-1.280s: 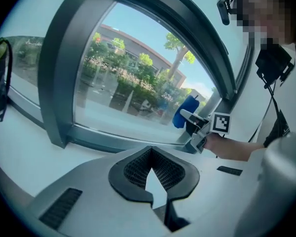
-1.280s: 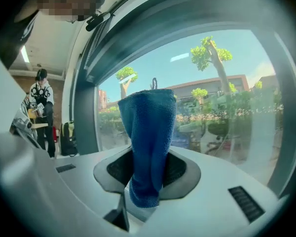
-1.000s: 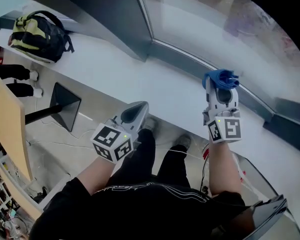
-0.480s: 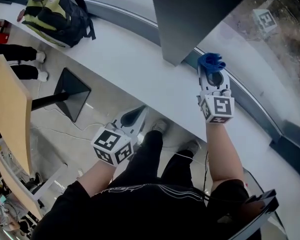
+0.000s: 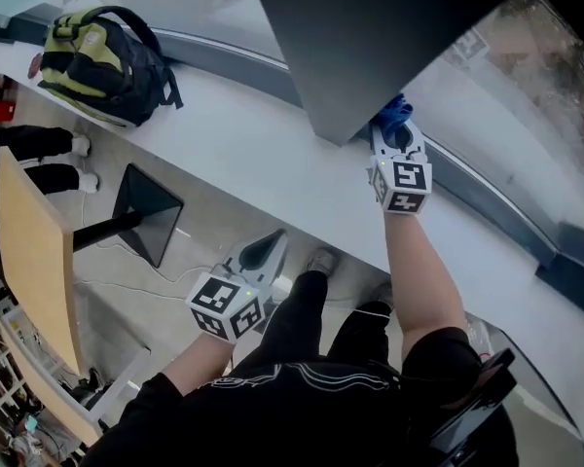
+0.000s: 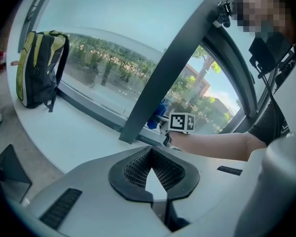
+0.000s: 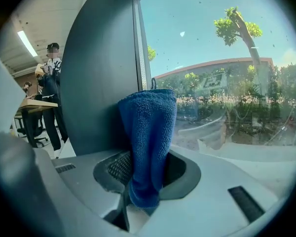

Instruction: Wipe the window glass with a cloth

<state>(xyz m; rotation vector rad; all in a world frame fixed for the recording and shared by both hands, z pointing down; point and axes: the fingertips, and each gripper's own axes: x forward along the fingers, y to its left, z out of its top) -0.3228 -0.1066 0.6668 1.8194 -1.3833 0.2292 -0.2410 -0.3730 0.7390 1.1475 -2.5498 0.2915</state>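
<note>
Right now the right gripper [image 5: 397, 136] is raised out over the white sill [image 5: 243, 149], with its jaws clamped on a blue cloth [image 5: 393, 113]. In the right gripper view the jaws are drawn in tight on the cloth's lower end. The rest of the cloth stands upright out of them as a folded, fuzzy column, with its top edge roughly level. The cloth sits where the dark pillar [image 5: 370, 37] meets the glass [image 5: 526, 76]. In that view the pillar fills the space to its left, and the pane, with trees and a low building beyond, lies to its right. Whether the cloth actually presses on the glass I cannot tell, but it is right up against that corner. The left gripper [image 5: 266, 248] hangs low and well back from the window, over the floor in front of the person's legs. Its jaws are brought together at the tips, with only a narrow wedge of light between the black pads and nothing held in them. It points toward the sill, and its own view catches the other gripper's marker cube and the blue cloth at the foot of the pillar. Further left along the sill, a black and yellow backpack [image 5: 102, 61] stands against the window.
</note>
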